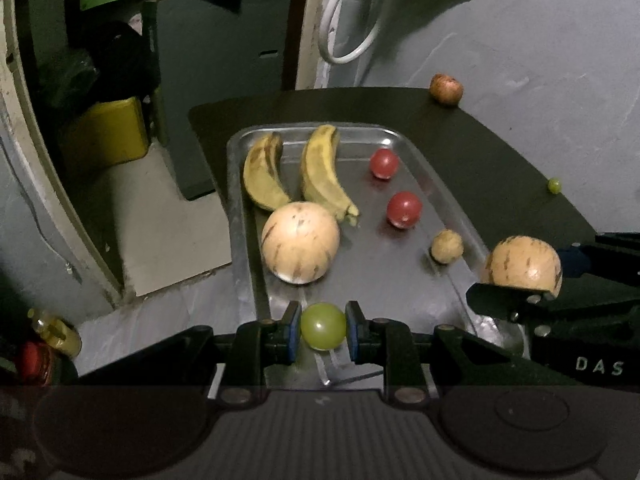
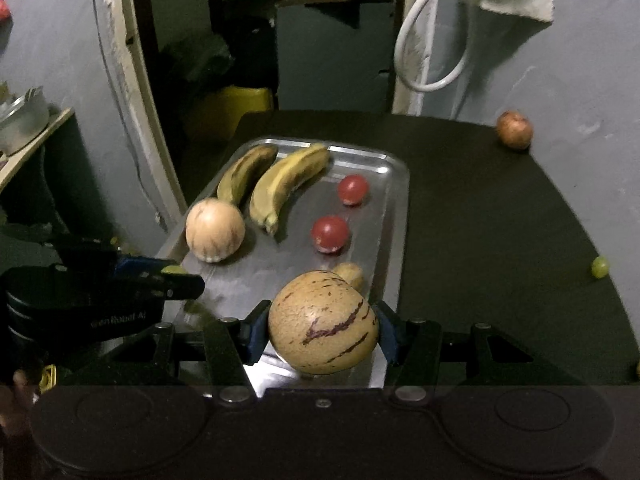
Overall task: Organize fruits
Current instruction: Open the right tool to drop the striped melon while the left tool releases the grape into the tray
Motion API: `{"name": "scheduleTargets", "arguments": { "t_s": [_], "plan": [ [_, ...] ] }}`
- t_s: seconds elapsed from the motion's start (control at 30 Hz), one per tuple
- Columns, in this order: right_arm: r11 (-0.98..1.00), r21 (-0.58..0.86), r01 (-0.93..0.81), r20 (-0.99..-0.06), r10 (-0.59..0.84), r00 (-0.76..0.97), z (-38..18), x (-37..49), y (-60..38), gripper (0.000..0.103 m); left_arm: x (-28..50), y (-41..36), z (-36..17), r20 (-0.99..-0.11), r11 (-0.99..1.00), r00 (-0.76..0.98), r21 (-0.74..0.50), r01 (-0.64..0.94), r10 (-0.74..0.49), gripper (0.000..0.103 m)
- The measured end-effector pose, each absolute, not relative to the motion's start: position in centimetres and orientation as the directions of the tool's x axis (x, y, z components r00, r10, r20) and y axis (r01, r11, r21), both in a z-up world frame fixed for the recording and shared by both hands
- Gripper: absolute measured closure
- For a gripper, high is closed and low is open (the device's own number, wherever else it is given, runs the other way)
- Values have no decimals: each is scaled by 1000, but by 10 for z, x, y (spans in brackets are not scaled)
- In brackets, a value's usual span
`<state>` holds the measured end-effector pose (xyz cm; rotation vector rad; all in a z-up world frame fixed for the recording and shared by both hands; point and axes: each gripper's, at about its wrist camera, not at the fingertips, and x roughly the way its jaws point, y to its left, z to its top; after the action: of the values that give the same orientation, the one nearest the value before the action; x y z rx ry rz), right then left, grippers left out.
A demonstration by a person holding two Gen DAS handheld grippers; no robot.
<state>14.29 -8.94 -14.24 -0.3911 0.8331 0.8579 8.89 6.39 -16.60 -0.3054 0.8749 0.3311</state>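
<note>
From the left wrist camera, the left gripper (image 1: 323,327) sits at 6 o'clock, its blue pads clamped on a green grape (image 1: 323,326) held over the near end of a metal tray (image 1: 436,184). The tray rests on a dark table (image 1: 500,152). On it, two bananas (image 1: 320,168) lie side by side at 11 o'clock, two red round fruits (image 1: 404,209) sit toward 1 o'clock, a pale striped melon (image 1: 300,242) rests in the middle, touching a banana tip, and a small tan fruit (image 1: 447,246) lies near the tray's right rim. At 3 o'clock the right gripper (image 1: 520,280) holds a second striped melon (image 1: 522,264) just beside the tray. A brownish fruit (image 1: 446,88) sits at the table's far edge at 1 o'clock, and a loose grape (image 1: 554,185) at 2 o'clock. From the right wrist camera, the right gripper (image 2: 323,330) at 6 o'clock is clamped on the second striped melon (image 2: 323,322) above the tray's (image 2: 396,216) near right end. The left gripper (image 2: 172,276) enters at 9 o'clock, a sliver of its grape (image 2: 173,269) showing. The brownish fruit (image 2: 514,129) lies at 2 o'clock and the loose grape (image 2: 600,267) at 3 o'clock, both on the table (image 2: 500,220), well apart from the tray.
</note>
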Motion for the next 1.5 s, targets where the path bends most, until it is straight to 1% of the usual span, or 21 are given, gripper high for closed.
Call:
{"name": "scheduleTargets", "arguments": {
  "t_s": [0.6,0.9,1.17,1.23,1.4,1.5],
  "plan": [
    [569,12,-822,-809,489,327,-179,161,-69,47,100,80,-177,-791,897,588,-125,-424,168,78],
    [557,0,-831,-803,495,332,-180,161,-67,47,101,82,-177,-792,896,586,-123,-427,170,76],
    [565,15,-825,-799,503,330,-177,163,-71,45,99,83,-175,-791,890,589,-135,-435,168,76],
    [566,14,-824,-797,504,333,-176,163,-71,43,99,83,-174,-790,889,590,-137,-437,168,75],
    [567,18,-824,-792,511,335,-172,162,-73,38,96,85,-170,-778,884,609,-167,-436,153,60],
    [567,21,-823,-788,516,335,-170,162,-73,36,96,84,-167,-772,884,615,-167,-436,158,56]
  ]
}}
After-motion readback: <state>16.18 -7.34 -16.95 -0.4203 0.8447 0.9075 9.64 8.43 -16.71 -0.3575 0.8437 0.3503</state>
